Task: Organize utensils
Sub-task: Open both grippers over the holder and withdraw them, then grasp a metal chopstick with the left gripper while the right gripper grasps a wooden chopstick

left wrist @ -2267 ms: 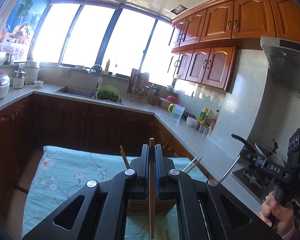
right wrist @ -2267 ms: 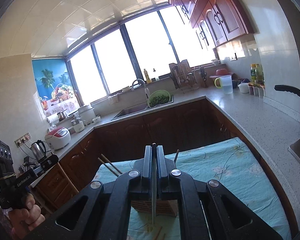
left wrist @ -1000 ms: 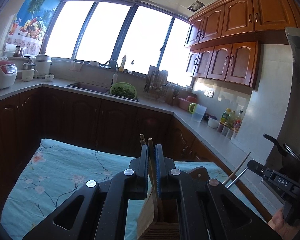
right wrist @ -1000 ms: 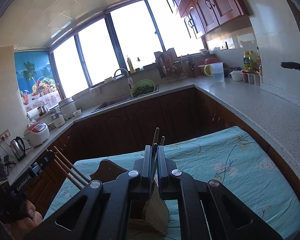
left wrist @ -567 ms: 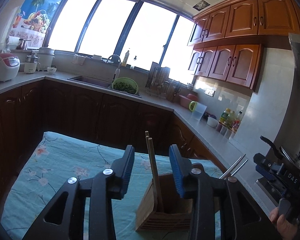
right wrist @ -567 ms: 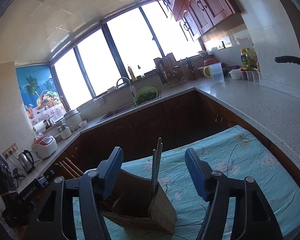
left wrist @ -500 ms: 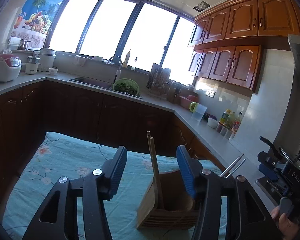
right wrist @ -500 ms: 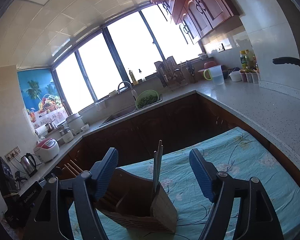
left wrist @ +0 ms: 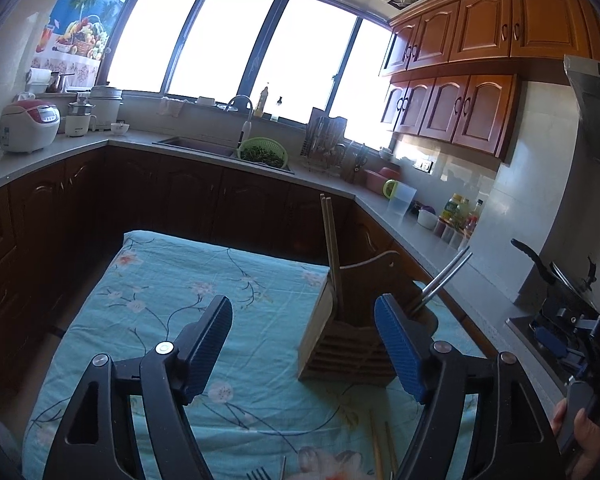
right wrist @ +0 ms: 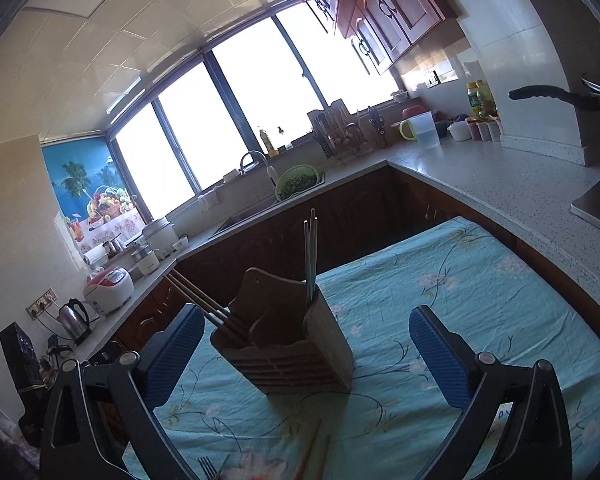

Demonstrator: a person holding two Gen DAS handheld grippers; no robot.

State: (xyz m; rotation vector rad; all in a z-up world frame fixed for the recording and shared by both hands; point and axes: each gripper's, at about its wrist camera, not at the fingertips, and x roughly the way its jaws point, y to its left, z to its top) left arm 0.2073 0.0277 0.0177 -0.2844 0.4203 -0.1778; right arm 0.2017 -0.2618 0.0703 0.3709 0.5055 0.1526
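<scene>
Upright on the floral-clothed worktop (left wrist: pixel 159 280), a wooden utensil holder (right wrist: pixel 287 344) already carries wooden chopsticks (left wrist: pixel 331 248) in one compartment and metal chopsticks (left wrist: pixel 446 278) in another. From the right wrist view the metal pair (right wrist: pixel 311 256) stands nearly vertical, while the wooden pair (right wrist: pixel 197 298) leans out over the holder's left edge. Loose chopsticks (right wrist: pixel 312 452) and a fork (right wrist: pixel 207 468) lie on the cloth just in front of the holder, near the lower edge of the frame, not yet sorted.

Both tongs are spread wide and hold nothing: the left tongs (left wrist: pixel 304 344) hover with the holder (left wrist: pixel 352 344) close by the right-hand blue pad, and the right tongs (right wrist: pixel 308 356) frame the holder between their pads.

Judged from their look, the remaining sticks are light, stiff and thin, and likely to roll or pivot on the soft cloth; a pinch near the middle of the shaft would probably hold them steadiest. The fork, smoother metal, would seem best taken by its handle. Beyond the worktop run dark cabinets (left wrist: pixel 139 200), a sink with a green colander (left wrist: pixel 263 155) and bright windows (left wrist: pixel 227 44).
</scene>
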